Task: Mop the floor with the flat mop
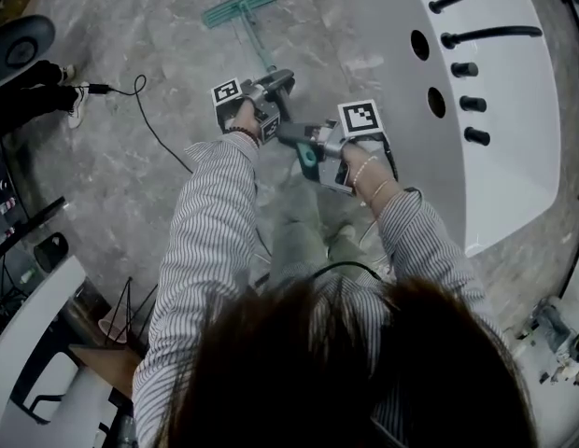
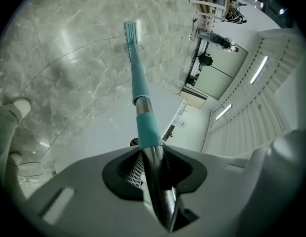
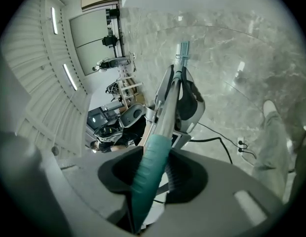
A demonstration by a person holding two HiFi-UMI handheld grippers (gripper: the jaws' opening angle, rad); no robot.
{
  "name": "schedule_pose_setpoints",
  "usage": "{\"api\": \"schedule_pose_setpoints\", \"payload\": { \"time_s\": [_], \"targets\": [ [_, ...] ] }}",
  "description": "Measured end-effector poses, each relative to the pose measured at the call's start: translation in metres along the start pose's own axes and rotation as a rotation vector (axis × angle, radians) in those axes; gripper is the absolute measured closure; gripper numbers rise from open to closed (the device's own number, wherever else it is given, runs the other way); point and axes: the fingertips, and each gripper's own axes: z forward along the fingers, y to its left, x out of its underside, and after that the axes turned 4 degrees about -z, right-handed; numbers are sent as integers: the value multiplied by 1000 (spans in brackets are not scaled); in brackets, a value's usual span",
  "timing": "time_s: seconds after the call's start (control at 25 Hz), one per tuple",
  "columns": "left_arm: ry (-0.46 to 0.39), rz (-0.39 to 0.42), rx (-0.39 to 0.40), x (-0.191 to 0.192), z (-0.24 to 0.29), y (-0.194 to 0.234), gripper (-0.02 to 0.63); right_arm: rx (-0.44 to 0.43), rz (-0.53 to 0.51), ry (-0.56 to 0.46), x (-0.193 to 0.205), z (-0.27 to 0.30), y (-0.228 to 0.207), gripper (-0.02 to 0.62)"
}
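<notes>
The flat mop has a teal head [image 1: 238, 6] lying on the grey marble floor [image 1: 140, 63] far ahead of me, and a long pole [image 1: 255, 45] running back toward my body. My left gripper [image 1: 271, 96] is shut on the metal part of the pole [image 2: 154, 172], just below a teal sleeve [image 2: 148, 127]. Lower down, my right gripper [image 1: 303, 147] is shut on the teal handle grip [image 3: 150, 174]. In the right gripper view the pole [image 3: 170, 107] leads up past the left gripper [image 3: 180, 100] to the mop head [image 3: 183, 49].
A large white bathtub [image 1: 514, 157] with black fittings stands close on the right. A black cable [image 1: 154, 129] trails over the floor on the left toward a person's dark shoe [image 1: 28, 87]. White furniture [image 1: 37, 343] sits at the lower left. My own feet [image 1: 350, 236] stand beneath the grippers.
</notes>
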Motion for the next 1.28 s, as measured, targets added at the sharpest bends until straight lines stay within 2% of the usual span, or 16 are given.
{"api": "schedule_pose_setpoints", "payload": {
  "time_s": [0.24, 0.48, 0.64, 0.92, 1.12, 1.28],
  "targets": [
    [-21, -28, 20, 3, 6, 4, 517, 24, 7, 10, 0, -8, -7, 476],
    [44, 8, -35, 20, 3, 23, 518, 27, 27, -1, 13, -19, -23, 486],
    [61, 21, -31, 42, -1, 47, 520, 37, 22, 31, 36, -35, -42, 491],
    [144, 70, -71, 110, -26, 118, 518, 99, -39, 161, 111, -79, -100, 491],
    [129, 70, -36, 176, -46, 180, 520, 135, -81, 231, 178, -129, -150, 491],
    [118, 84, -9, 241, -67, 244, 517, 131, -84, 259, 246, -179, -198, 491]
  ]
}}
